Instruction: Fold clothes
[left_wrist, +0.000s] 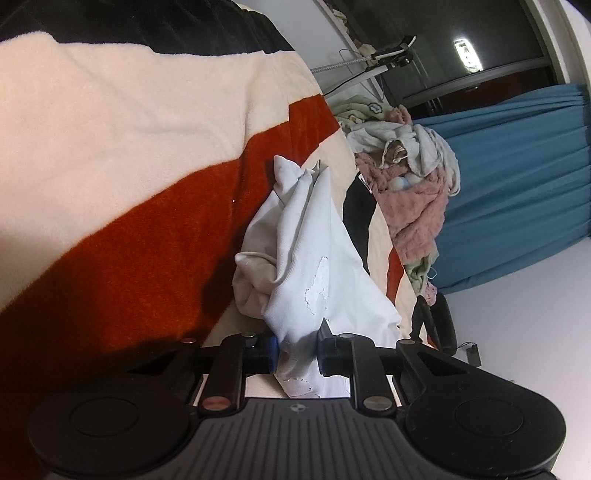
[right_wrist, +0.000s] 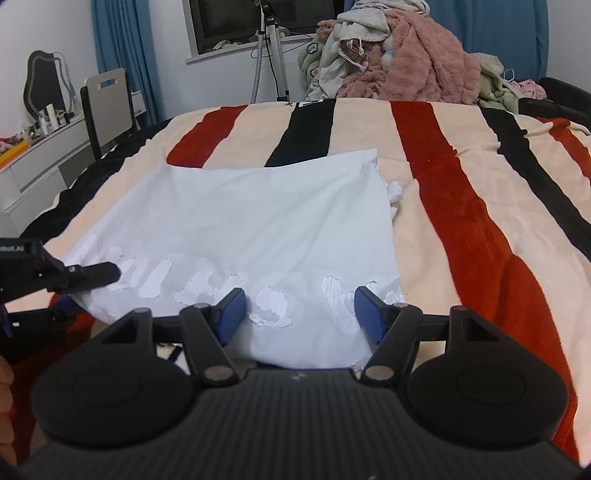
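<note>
A white garment (right_wrist: 240, 229) with a worn white print lies spread on the striped blanket (right_wrist: 461, 221) in the right wrist view. My right gripper (right_wrist: 300, 314) is open, its blue pads either side of the garment's near edge, not pinching it. My left gripper (left_wrist: 297, 354) is shut on a bunched part of the white garment (left_wrist: 306, 258), which trails away from the pads. The left gripper also shows at the left edge of the right wrist view (right_wrist: 92, 275), at the garment's near left corner.
A pile of pink, grey and green clothes (right_wrist: 399, 55) sits at the far end of the bed. A tripod (right_wrist: 273, 55), a chair (right_wrist: 107, 107), a white dresser (right_wrist: 40, 155) and blue curtains (right_wrist: 122, 48) stand beyond.
</note>
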